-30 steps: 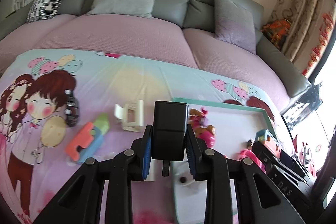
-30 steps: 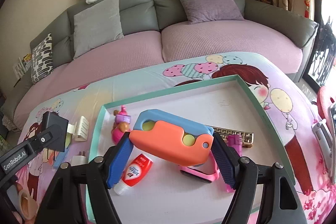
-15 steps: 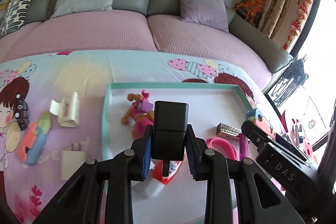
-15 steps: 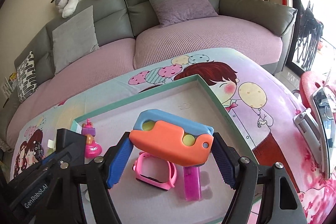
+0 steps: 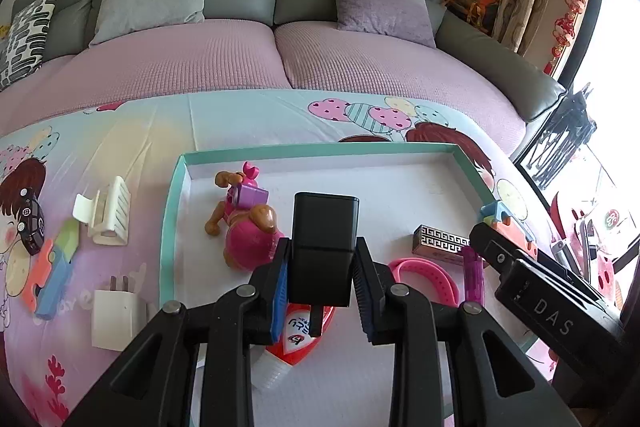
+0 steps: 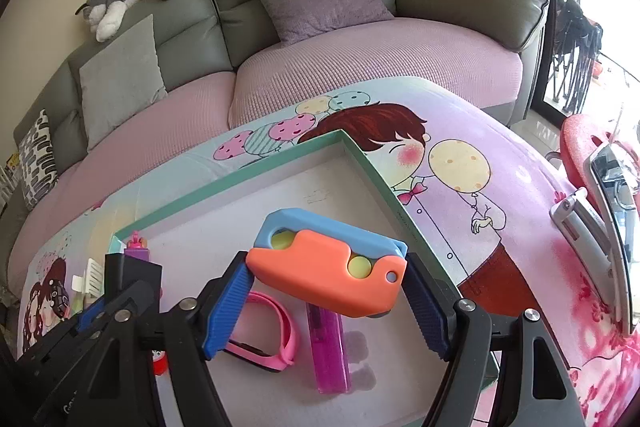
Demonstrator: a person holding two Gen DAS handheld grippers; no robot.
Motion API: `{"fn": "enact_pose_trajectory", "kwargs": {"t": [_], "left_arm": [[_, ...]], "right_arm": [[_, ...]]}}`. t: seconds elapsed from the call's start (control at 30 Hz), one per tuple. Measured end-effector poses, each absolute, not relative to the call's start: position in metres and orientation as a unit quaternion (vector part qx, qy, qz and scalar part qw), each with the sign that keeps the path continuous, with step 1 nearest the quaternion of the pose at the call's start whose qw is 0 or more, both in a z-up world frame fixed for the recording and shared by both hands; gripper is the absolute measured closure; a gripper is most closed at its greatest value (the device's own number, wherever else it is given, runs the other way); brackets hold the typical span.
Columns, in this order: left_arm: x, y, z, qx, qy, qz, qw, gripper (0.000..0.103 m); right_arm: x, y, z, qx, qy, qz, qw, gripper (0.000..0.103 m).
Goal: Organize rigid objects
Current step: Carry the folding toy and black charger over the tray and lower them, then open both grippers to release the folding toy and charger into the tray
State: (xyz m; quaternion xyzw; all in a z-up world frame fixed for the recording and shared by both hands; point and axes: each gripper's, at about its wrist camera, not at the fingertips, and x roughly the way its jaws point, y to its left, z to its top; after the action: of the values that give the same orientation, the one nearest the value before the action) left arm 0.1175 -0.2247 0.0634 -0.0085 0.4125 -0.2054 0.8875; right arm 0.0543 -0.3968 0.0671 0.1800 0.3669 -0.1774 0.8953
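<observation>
My left gripper [image 5: 320, 267] clamps a black charger [image 5: 324, 247], my right gripper [image 6: 326, 301] an orange-blue toy [image 6: 328, 267]; both hang over the half-filled tray [image 5: 170, 227], several things [image 5: 106, 213] outside.

The tray [image 5: 170, 223] has a teal rim and a white floor. In it lie a pink band [image 5: 428, 273], a translucent purple stick [image 6: 328, 351], a gold box with a key pattern [image 5: 440, 243] and a pink-and-brown toy dog [image 5: 244, 227]. The charger [image 5: 322, 251] is black; the toy [image 6: 328, 267] is orange over blue with yellow dots. The cloth [image 5: 240, 119] shows cartoon children and balloons on pastel pink and blue.
</observation>
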Motion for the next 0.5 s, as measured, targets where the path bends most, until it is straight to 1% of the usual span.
{"fn": "enact_pose_trajectory", "kwargs": {"t": [0.5], "left_arm": [[0.1189,-0.2309,0.0561,0.011,0.415,-0.188,0.89,0.073]], "right_arm": [[0.0618,-0.3922,0.0566,0.164,0.384,-0.174,0.892,0.025]]}}
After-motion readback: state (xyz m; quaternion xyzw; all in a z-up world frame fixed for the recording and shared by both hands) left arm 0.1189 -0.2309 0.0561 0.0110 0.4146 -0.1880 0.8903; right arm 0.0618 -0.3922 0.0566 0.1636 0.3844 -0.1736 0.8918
